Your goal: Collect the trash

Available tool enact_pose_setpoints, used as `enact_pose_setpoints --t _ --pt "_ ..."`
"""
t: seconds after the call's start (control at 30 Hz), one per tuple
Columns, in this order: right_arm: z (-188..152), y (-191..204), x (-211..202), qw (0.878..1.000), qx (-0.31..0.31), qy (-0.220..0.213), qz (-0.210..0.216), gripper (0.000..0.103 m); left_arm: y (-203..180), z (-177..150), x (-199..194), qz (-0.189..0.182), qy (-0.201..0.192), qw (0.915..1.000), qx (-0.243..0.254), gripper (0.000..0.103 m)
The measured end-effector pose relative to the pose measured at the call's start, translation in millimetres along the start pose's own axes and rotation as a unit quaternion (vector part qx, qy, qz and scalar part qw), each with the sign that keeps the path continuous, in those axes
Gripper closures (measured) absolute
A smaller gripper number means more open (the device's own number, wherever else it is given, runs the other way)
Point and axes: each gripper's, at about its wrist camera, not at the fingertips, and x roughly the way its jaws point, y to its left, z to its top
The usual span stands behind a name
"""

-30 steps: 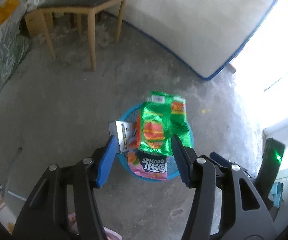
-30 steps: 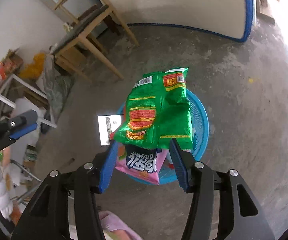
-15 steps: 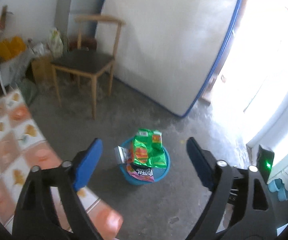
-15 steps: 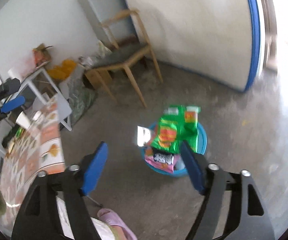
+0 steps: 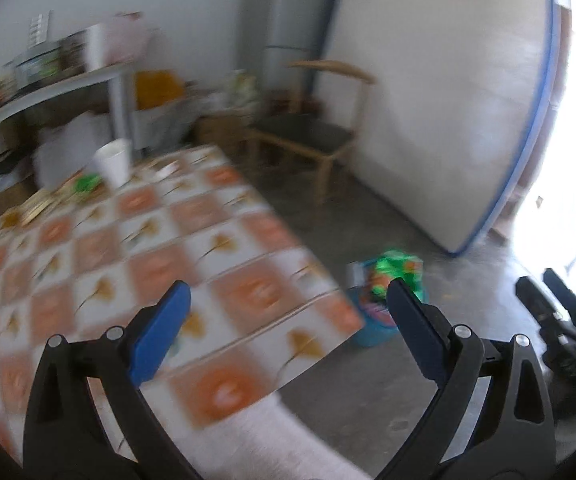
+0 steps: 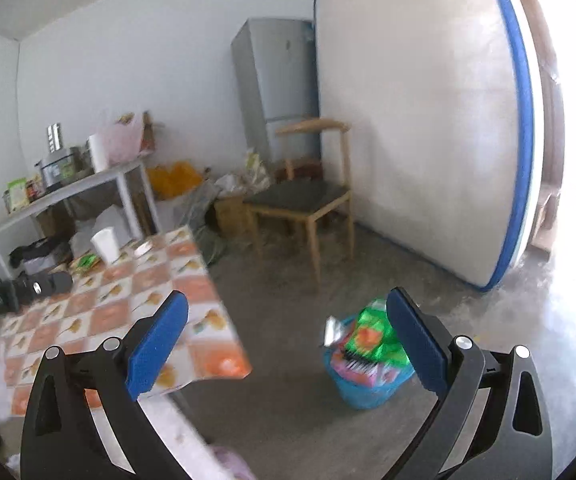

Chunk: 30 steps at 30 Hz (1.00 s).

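Both the left gripper (image 5: 286, 296) and the right gripper (image 6: 286, 308) are spread wide, holding nothing. The blue basket (image 6: 362, 390), stuffed with a green bag (image 6: 374, 330), sits on bare floor (image 6: 288, 304) past the table's (image 6: 204, 356) edge.

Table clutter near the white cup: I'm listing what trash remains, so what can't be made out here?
- Left wrist view: motion blur smears the flat items beside the white cup.
- Right wrist view: the green scrap is too small to identify.
- Blue bin: wrappers and the right tongs' finger hide its inside.
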Motion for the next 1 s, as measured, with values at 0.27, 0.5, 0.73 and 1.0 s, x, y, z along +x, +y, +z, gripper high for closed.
enact_pose_setpoints --t 0.27,0.5,0.73,1.0 --pt "-32 60 27 0.992 -0.091 0.071 -0.054 0.006 39 -49 -3 0.137 0.025 0.9899 -0.025 0.008" --pt "-44 89 45 0.985 -0.124 0.111 -0.036 0.006 48 -56 -17 0.194 0.016 0.9808 -0.008 0.008" --pt "-36 101 48 0.984 -0.131 0.122 -0.021 0.006 78 -53 -17 0.191 0.054 0.9766 -0.083 0.008" --pt "-34 109 53 0.981 -0.134 0.137 -0.004 0.006 104 -59 -29 0.217 0.057 0.9647 -0.138 0.008"
